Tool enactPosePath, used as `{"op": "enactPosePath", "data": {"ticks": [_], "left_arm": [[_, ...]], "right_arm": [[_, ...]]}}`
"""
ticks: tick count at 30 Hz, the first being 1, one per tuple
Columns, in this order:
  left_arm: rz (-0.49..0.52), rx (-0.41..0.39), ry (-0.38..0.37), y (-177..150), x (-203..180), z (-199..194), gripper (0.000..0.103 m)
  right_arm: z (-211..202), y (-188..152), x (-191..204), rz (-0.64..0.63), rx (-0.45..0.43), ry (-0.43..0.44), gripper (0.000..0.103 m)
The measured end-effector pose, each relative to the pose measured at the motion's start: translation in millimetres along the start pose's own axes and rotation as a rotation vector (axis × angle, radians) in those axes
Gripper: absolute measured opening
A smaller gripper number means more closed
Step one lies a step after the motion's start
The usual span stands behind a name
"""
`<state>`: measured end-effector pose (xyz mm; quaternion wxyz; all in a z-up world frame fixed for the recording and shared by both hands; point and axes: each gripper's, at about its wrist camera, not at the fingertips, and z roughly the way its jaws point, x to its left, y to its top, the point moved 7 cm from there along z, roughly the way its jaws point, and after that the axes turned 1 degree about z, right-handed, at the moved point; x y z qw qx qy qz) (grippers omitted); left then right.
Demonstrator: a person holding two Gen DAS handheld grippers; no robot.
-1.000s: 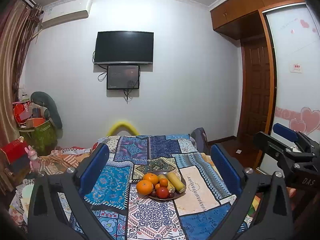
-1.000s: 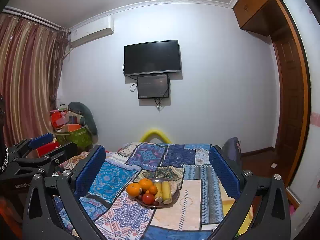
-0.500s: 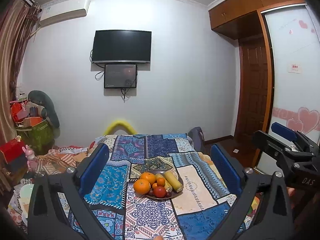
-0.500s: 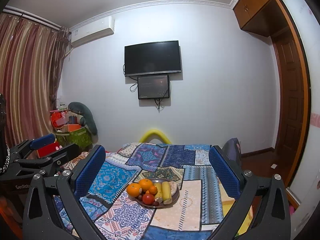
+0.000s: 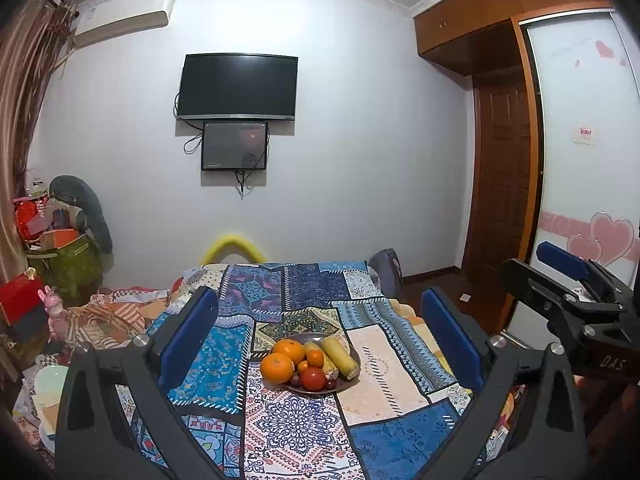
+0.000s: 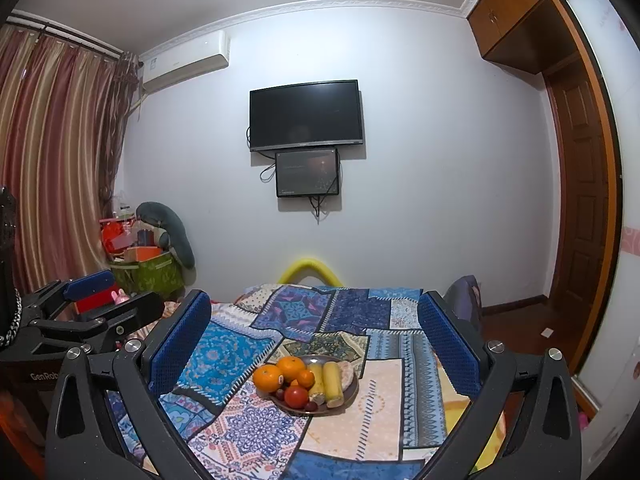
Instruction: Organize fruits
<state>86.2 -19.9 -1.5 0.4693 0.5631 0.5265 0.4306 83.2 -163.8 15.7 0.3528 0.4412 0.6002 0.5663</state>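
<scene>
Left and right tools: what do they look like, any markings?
Both tools are black angular frames with silver bolts and blue textured pads. The right tool shows "DAS" lettering in the left wrist view; the left tool shows "GenRob" in the right wrist view.

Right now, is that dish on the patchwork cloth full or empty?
Full. The dish holds oranges, a red fruit and a yellow cob-like piece, heaped together and covering most of its inside, on the patchwork cloth.

- You see a round dark plate (image 5: pixel 353 354) on the patchwork cloth.
- It holds two big oranges (image 5: pixel 277 368), small tangerines (image 5: pixel 315 358), a red tomato (image 5: pixel 313 378) and yellow corn cobs (image 5: pixel 340 357).
</scene>
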Motion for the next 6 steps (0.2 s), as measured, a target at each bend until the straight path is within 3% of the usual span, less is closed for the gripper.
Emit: {"op": "enactPosePath", "data": {"ticks": [6], "left_arm": [[-0.001, 0.003, 0.0, -1.2, 1.0, 0.0, 0.103]], "right_arm": [[1.3, -0.7, -0.2, -0.002, 0.004, 0.0, 0.103]]}}
